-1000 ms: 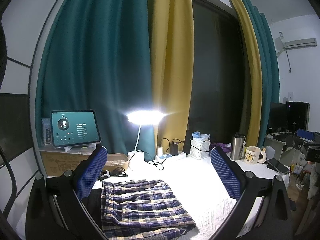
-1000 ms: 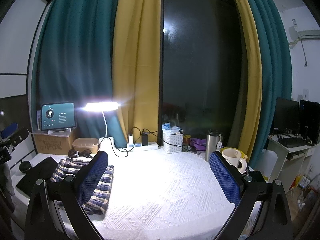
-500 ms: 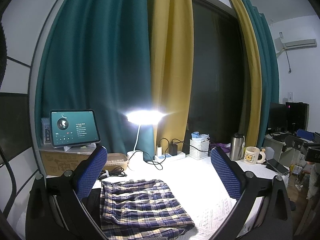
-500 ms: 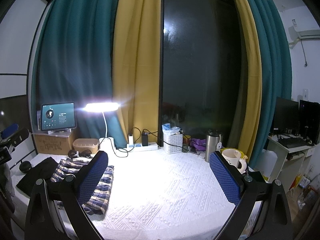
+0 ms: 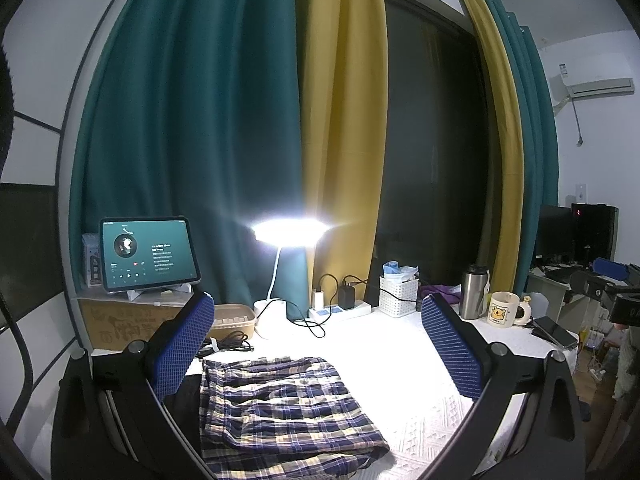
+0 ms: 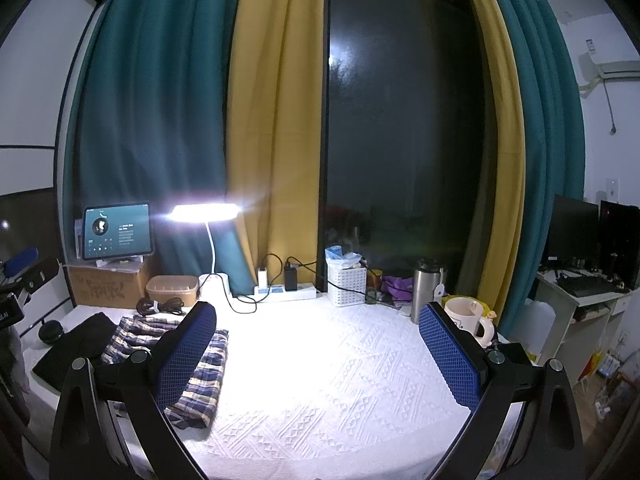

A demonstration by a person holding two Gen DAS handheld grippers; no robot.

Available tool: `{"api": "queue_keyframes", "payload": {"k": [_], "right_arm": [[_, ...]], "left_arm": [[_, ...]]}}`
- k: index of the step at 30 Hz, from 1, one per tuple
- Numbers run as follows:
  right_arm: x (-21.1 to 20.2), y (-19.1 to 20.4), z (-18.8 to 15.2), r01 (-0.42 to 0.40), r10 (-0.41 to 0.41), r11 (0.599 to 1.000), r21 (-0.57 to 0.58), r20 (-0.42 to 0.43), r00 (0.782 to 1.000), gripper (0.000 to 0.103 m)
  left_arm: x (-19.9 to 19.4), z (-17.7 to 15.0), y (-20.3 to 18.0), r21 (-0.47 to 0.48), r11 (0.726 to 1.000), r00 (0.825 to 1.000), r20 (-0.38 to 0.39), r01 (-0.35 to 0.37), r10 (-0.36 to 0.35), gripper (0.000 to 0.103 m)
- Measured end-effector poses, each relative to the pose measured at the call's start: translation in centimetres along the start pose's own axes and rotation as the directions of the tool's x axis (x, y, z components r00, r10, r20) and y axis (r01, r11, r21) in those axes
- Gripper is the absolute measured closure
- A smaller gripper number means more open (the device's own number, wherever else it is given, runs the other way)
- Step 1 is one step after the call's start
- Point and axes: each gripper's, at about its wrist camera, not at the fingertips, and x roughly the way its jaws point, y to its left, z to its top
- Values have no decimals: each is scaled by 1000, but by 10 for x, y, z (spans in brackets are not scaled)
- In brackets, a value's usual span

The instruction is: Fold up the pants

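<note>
Plaid pants in navy, white and tan lie folded in a flat bundle on the white textured tablecloth. My left gripper hovers above and behind them, open, blue pads wide apart and nothing between them. In the right wrist view the same pants lie at the left, partly hidden behind the left finger. My right gripper is open over bare cloth, to the right of the pants. A black garment lies left of the pants.
Along the back stand a lit desk lamp, a tablet on a cardboard box, a tan container, a power strip, a white basket, a steel flask and a mug. A phone lies at the right edge.
</note>
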Motion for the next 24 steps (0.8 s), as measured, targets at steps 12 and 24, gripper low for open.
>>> {"api": "queue_keyframes", "payload": {"k": [12, 24], "right_arm": [[0, 0, 0, -2, 2, 1000, -1, 1, 1000, 2], [0, 0, 0, -2, 2, 1000, 0, 0, 1000, 2]], "left_arm": [[1, 0, -2, -3, 1000, 1000, -4, 2, -2, 1], [4, -1, -4, -4, 1000, 1000, -15, 14, -14, 1]]}}
